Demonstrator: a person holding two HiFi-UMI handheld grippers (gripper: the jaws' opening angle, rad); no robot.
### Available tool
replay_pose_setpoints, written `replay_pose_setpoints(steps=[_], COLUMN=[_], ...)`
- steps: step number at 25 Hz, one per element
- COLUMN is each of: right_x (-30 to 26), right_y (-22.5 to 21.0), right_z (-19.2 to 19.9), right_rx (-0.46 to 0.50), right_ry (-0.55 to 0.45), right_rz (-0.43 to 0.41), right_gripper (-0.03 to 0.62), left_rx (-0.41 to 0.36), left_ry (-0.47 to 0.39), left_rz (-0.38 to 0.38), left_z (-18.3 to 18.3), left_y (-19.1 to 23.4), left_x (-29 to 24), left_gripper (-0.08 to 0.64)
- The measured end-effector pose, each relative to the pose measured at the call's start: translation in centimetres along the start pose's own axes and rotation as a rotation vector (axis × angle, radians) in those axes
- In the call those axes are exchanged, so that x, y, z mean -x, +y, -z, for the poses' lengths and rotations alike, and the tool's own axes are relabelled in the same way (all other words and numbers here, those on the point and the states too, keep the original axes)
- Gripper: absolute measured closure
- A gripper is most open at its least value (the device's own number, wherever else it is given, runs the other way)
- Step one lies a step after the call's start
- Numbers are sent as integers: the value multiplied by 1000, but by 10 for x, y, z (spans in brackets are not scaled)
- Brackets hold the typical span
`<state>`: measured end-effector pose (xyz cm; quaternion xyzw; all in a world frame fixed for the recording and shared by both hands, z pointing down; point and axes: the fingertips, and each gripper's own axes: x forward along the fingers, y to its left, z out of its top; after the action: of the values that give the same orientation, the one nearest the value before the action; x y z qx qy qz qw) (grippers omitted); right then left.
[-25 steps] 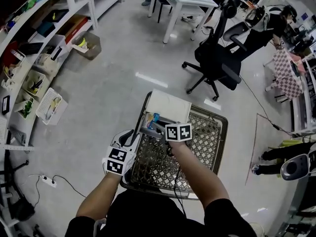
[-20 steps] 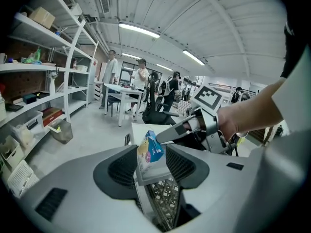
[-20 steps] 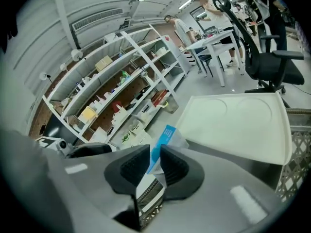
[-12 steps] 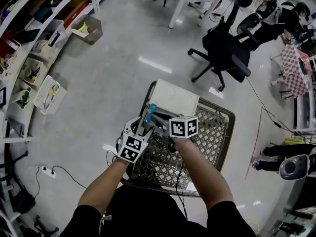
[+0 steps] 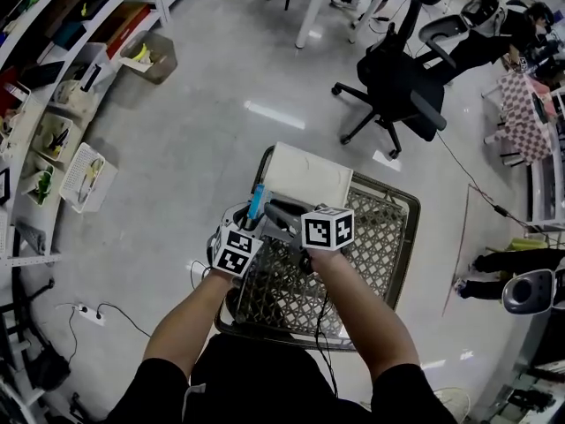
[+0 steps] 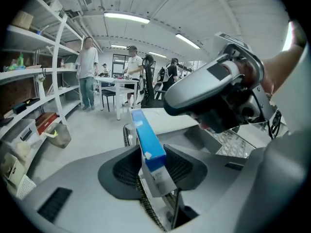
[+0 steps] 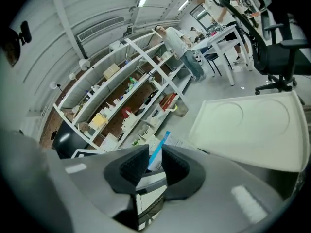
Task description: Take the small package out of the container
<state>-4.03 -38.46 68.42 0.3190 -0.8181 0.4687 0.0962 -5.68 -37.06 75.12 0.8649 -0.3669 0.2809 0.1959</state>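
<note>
Grey floor [image 5: 194,148] surrounds the mesh container [image 5: 393,193]; the small package [image 5: 256,203] is raised over its left rim. Left gripper [image 6: 153,164] view: jaws, just closing, pinch it. Right gripper [image 7: 154,165] view: jaws, just easing apart, clasp its edge. Carrying it clear likely remains.

Floor [image 5: 203,140]: pale grey, glossy, bare in the middle.
Mesh container [image 5: 375,237]: dark wire lattice, seen from above; what it stands on cannot be told.
White board [image 5: 309,173]: lies across the container's far end, on its rim.
Office chair [image 5: 397,82]: black, on castors beyond the container.
Shelving [image 5: 53,51]: along the floor's left edge, its shelves crowded.
White slotted basket [image 5: 86,177], clear bin [image 5: 148,58]: on the floor just beside the shelving.
Power strip [image 5: 86,313]: on the floor at the near left, its cable trailing.
</note>
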Motion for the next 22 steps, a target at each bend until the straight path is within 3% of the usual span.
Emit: replay_pose_setpoints(steps=[4,11,22], right_x=[27,84,171], right_y=[2,21,90], right_z=[-4,-7,-6], right_rx=[-27,-75,-17], right_ry=[-71,-200,-389], right_rz=[4,21,14], right_gripper=[502,502,502], left_rx=[12,-12,-17], left_ry=[-10,-80,-230], left_rz=[6,1,-23], left_z=[-7,-41,-88], left_y=[-3,-15,-36], left_x=[4,48,150], left_gripper=[460,463,463])
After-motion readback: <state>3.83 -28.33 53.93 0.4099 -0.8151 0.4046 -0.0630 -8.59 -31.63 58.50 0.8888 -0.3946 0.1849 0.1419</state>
